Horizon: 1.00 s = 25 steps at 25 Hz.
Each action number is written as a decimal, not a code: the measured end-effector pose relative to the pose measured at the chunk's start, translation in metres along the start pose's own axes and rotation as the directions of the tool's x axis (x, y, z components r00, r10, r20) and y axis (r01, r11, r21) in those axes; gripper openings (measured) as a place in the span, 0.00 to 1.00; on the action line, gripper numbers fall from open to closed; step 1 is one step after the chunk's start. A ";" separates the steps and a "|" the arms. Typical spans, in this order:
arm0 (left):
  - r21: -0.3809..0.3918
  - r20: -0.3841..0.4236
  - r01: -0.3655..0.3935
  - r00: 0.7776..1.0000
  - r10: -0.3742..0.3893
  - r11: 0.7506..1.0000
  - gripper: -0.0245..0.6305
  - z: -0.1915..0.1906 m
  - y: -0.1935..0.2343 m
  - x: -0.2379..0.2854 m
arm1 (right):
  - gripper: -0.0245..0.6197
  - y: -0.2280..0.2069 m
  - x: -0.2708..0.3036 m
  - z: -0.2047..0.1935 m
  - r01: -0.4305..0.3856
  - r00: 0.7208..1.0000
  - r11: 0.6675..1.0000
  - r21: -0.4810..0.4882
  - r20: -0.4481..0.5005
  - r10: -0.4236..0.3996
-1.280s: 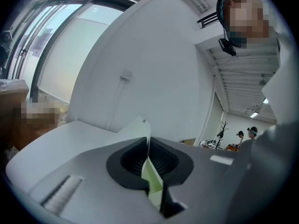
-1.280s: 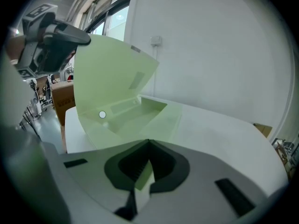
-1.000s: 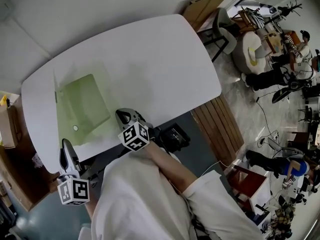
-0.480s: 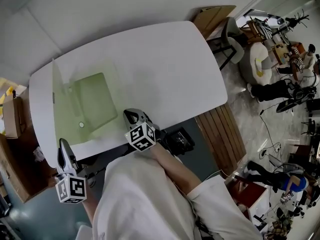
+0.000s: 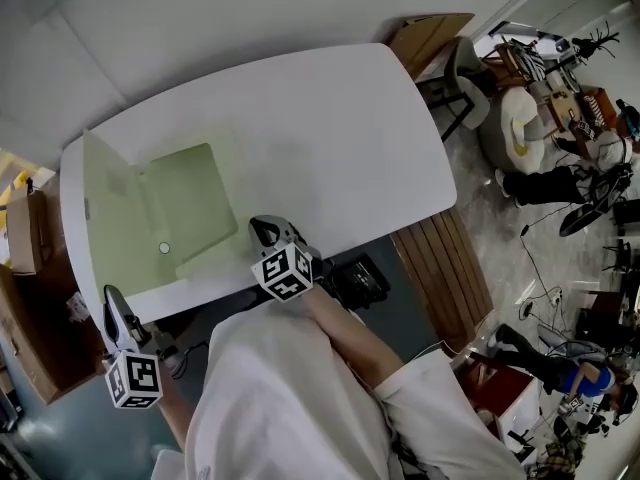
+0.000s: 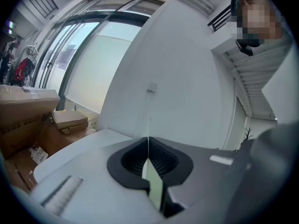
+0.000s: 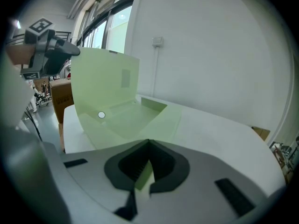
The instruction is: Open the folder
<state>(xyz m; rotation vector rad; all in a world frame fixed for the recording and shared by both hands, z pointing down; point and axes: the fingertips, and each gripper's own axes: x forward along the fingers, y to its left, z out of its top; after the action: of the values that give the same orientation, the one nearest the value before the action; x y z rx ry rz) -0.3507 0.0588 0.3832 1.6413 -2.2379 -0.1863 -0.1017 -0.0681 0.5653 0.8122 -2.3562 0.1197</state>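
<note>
Lying at the left end of the white table (image 5: 330,118), the folder (image 5: 190,213) is showing as pale green, see-through plastic. Its cover (image 5: 112,218) is now leaning out to the left past upright, with its inner face turned toward the head camera. A second ago that cover was only lifting off the base at a low angle, and half a second ago it was standing on edge as a thin line. The left gripper (image 6: 148,160) is sitting further left than before, beside the table's near left edge. Its jaws are pressing together on the cover's near corner, and in its own view the thin green sheet is running edge-on between the closed pads. The right gripper (image 7: 148,164) is staying where it was at the folder's near right edge, with its jaws clamped on the green plastic there. The base is lying flat on the table, with a darker green rectangle showing across its middle and a small white round snap (image 5: 164,248) sitting close to the fold. In the right gripper view the cover is rising as a gently curved wall at the left, with the left gripper holding it near the top. Cardboard boxes (image 5: 25,233) are standing just beyond the table's left end, and the person's white shirt (image 5: 290,398) is filling the bottom of the head view.
</note>
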 end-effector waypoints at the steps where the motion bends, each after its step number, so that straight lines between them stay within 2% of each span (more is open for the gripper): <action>1: -0.005 0.002 -0.009 1.000 0.009 1.000 0.05 0.000 0.005 0.000 | 0.05 0.000 0.000 0.000 0.001 1.000 1.000 -0.003 -0.001 -0.001; 6: -0.033 0.005 -0.049 0.999 0.049 0.998 0.05 0.000 0.022 -0.003 | 0.05 -0.004 -0.002 0.000 0.010 1.000 1.000 -0.004 -0.001 -0.010; 11: -0.016 0.018 -0.067 0.998 0.068 0.998 0.05 0.000 0.034 -0.005 | 0.05 -0.004 -0.003 0.000 0.018 1.000 1.000 0.001 0.002 -0.018; 25: -0.041 -0.005 -0.158 0.987 0.158 0.987 0.05 -0.010 0.066 -0.009 | 0.05 -0.006 -0.004 0.000 0.036 0.999 0.999 0.029 0.016 -0.036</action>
<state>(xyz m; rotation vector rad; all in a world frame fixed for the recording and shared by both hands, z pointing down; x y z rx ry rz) -0.4038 0.0892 0.4107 1.4342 -2.3345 -0.1893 -0.0957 -0.0711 0.5618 0.8719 -2.3587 0.1326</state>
